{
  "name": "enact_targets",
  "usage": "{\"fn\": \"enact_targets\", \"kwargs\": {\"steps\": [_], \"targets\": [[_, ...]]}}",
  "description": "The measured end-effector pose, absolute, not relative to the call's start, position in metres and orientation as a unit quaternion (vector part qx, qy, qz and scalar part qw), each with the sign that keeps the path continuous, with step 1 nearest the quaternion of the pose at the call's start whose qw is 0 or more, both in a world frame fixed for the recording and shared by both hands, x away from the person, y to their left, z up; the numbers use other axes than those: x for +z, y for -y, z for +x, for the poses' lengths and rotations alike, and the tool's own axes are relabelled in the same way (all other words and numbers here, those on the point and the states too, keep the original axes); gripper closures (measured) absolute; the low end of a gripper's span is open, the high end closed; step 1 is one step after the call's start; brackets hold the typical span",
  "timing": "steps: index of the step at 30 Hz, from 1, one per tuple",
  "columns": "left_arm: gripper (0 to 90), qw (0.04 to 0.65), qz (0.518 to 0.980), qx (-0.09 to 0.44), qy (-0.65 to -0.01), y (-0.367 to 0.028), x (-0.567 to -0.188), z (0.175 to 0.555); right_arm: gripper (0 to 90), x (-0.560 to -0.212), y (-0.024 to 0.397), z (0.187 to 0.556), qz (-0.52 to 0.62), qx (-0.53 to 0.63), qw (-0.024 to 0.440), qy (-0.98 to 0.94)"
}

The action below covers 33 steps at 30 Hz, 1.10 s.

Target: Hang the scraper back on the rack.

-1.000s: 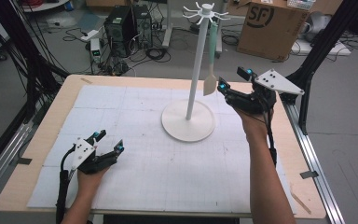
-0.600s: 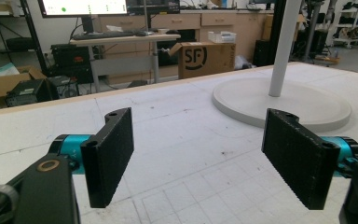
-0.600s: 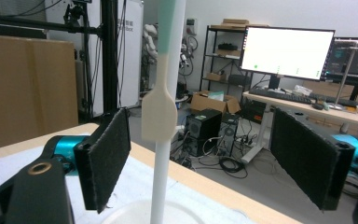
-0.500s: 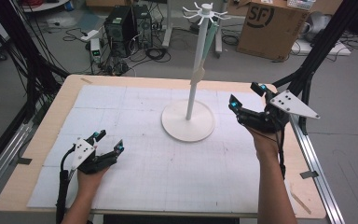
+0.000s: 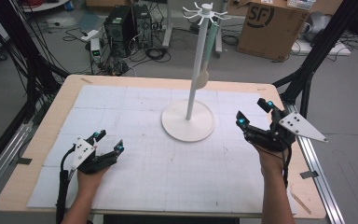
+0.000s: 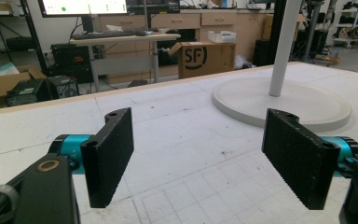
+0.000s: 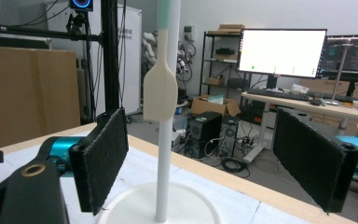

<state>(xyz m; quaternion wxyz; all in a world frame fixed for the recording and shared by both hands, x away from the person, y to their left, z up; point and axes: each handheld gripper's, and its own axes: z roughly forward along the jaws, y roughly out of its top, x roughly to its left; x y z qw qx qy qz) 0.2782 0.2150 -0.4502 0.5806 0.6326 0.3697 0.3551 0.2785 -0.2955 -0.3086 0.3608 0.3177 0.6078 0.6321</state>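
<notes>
Right hand-held gripper (image 5: 254, 113) hovers wide and empty near the desk's (image 5: 135, 86) right edge, facing the white stand (image 5: 192, 93); a careless sweep could knock its thin pole or set swinging the pale flat spatula (image 5: 202, 78) hanging from a top hook. Left hand-held gripper (image 5: 108, 141), also wide and empty, sits near the front-left corner, its jaws faced with rough black pads over a matte gridded mat (image 5: 135, 154).
</notes>
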Motion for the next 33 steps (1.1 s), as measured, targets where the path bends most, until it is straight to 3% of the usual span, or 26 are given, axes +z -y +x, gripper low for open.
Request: {"fn": "enact_targets", "kwargs": {"steps": [23, 33], "targets": [[25.4, 0.580, 0.634, 0.356, -0.367, -0.215, -0.450, 0.278, 16.8, -0.396, 0.320, 0.247, 0.362, 0.635, 0.344, -0.590], [25.4, 0.582, 0.633, 0.356, -0.367, -0.215, -0.450, 0.279, 16.2, -0.418, 0.323, 0.245, 0.366, 0.636, 0.331, -0.593]]}}
